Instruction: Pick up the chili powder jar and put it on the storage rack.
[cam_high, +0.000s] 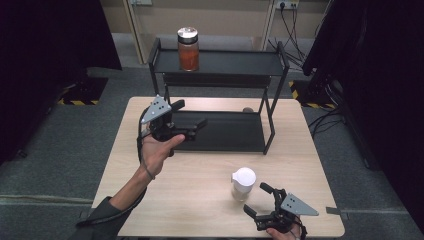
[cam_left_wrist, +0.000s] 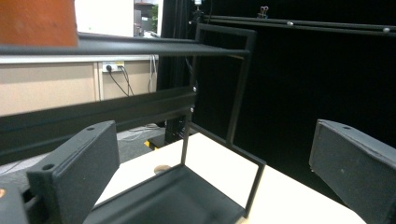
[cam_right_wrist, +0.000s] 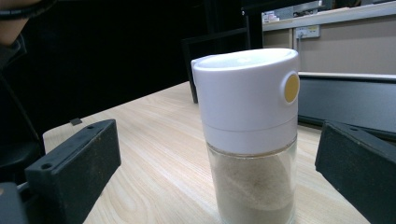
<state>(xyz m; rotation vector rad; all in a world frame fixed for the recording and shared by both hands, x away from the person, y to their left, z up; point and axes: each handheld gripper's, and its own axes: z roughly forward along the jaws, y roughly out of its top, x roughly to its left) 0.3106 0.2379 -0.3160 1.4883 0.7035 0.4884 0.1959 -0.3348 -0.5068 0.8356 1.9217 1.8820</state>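
- My right tongs (cam_high: 258, 201) sit low at the near right of the tabletop (cam_high: 190, 200), jaws spread wide, gripping nothing.
- They aim at the white-capped shaker jar (cam_high: 243, 183), which stands just beyond their tips; in the right gripper view the jar (cam_right_wrist: 250, 135) is between the two jaws, a gap on each side, no contact.
- Jar is upright, long axis vertical, base flat on the tabletop, white cap on top.
- Cap has a round yellow button (cam_right_wrist: 292, 87) on its side, facing right in the right gripper view.
- Lower part of the jar is clear glass with pale beige powder inside.
- Jar position: near-right part of the tabletop, in front of the black rack (cam_high: 272, 65), well apart from it.
- My left tongs (cam_high: 190, 119) are held up at the left end of the rack's lower shelf (cam_high: 230, 135), jaws released, nothing between them.
- Left tongs point to the right along that lower shelf; the left gripper view looks over the shelf (cam_left_wrist: 177, 196) and out through the rack's end frame.
- A second jar with orange-red contents (cam_high: 188, 49) stands upright on the rack's top shelf, left of centre, dark lid on top.
- Small brownish object (cam_high: 247, 109) lies on the tabletop behind the lower shelf; can't tell what it is.
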